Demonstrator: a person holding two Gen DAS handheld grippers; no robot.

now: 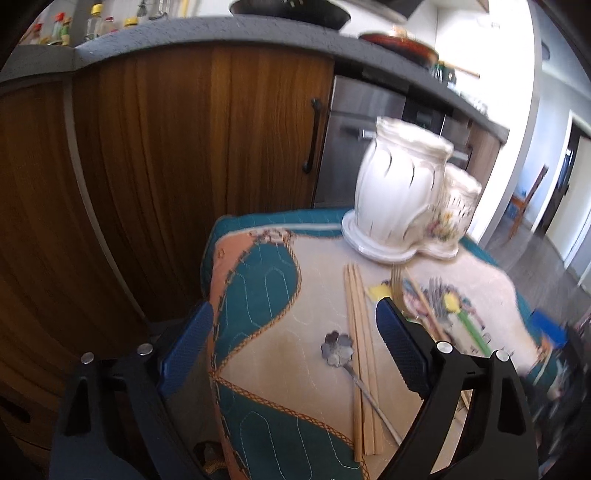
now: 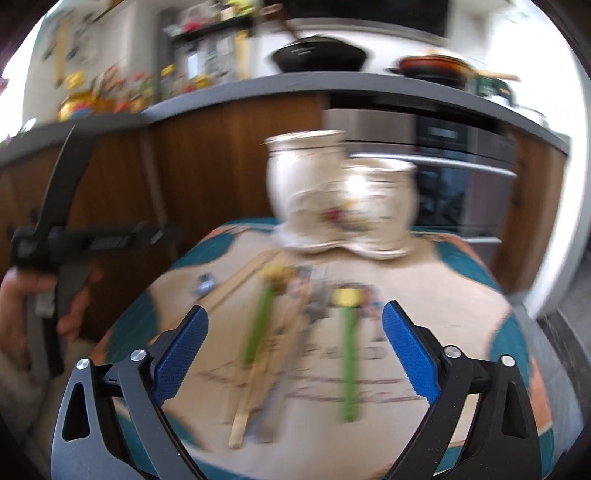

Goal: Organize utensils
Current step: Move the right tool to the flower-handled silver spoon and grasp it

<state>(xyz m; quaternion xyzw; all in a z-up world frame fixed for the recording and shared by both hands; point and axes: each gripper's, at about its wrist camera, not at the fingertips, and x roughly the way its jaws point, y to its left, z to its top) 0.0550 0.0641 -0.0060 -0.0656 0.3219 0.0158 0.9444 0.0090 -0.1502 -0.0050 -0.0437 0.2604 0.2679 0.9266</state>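
A white double ceramic utensil holder (image 1: pixel 410 195) stands at the far side of a quilted cloth. It also shows in the right wrist view (image 2: pixel 340 199), blurred. On the cloth lie wooden chopsticks (image 1: pixel 360 354), a flower-headed metal spoon (image 1: pixel 338 349), a gold fork (image 1: pixel 400 291) and a green-handled utensil with a yellow head (image 1: pixel 467 321). My left gripper (image 1: pixel 293 317) is open and empty above the chopsticks and spoon. My right gripper (image 2: pixel 295 314) is open and empty above two green-handled utensils (image 2: pixel 347 354), chopsticks (image 2: pixel 255 365) and a blurred metal piece.
The quilted cloth (image 1: pixel 258 295) covers a small surface in front of wooden cabinets (image 1: pixel 166 147) and an oven (image 2: pixel 436 162). A grey counter (image 1: pixel 221 33) holds pans and bottles. The other hand-held gripper (image 2: pixel 55 240) shows at the left of the right wrist view.
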